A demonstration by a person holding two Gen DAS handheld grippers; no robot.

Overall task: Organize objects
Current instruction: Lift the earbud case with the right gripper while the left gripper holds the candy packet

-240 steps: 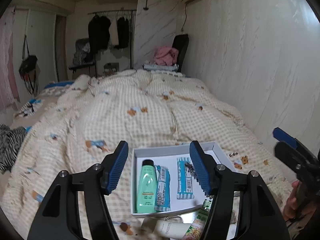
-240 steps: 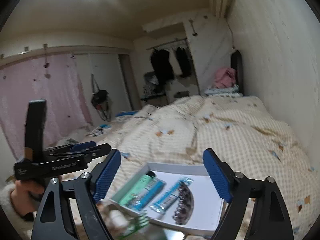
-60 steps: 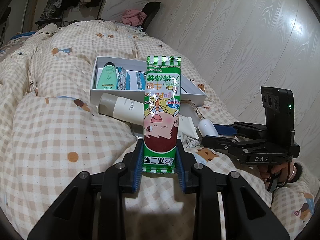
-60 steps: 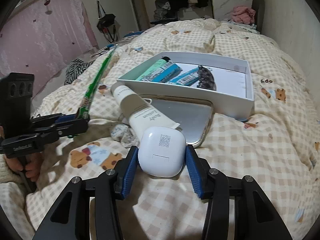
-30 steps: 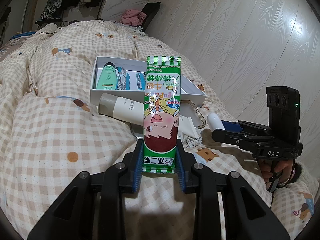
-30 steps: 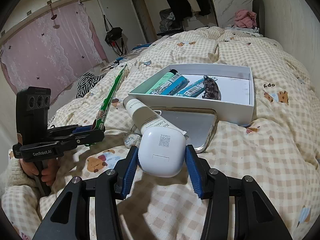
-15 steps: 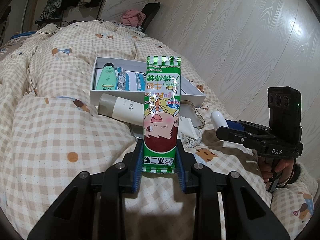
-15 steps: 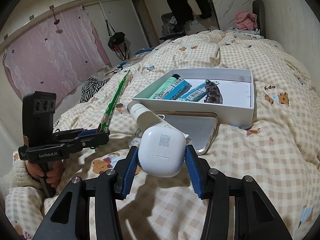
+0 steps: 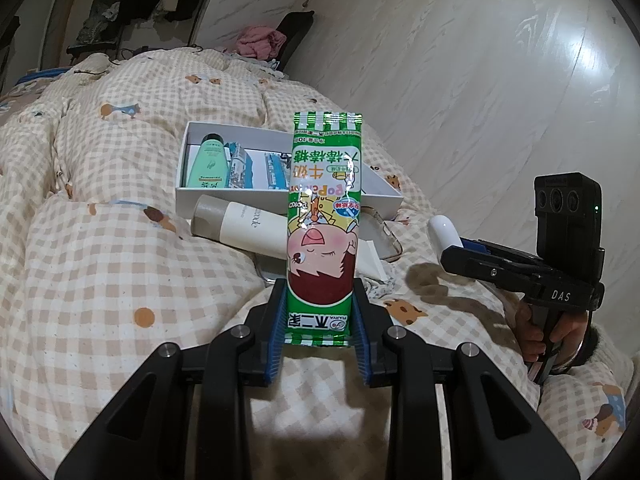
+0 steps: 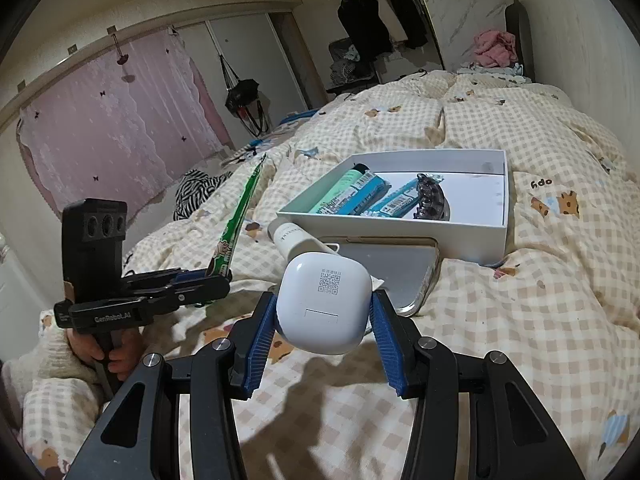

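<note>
Right tool [image 10: 322,322], clenching earbud case [image 10: 323,302], risen toward box [image 10: 472,236] at twelve o'clock; left tool [image 9: 319,320] still grasping candy packet [image 9: 322,224].

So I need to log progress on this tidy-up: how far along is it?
Partly done. The white box already holds a green tube, two blue packets and a dark hair clip. In hand: the left gripper grips a green candy packet, the right gripper a white earbud case. A lotion tube and a mirror lie outside on the quilt.
</note>
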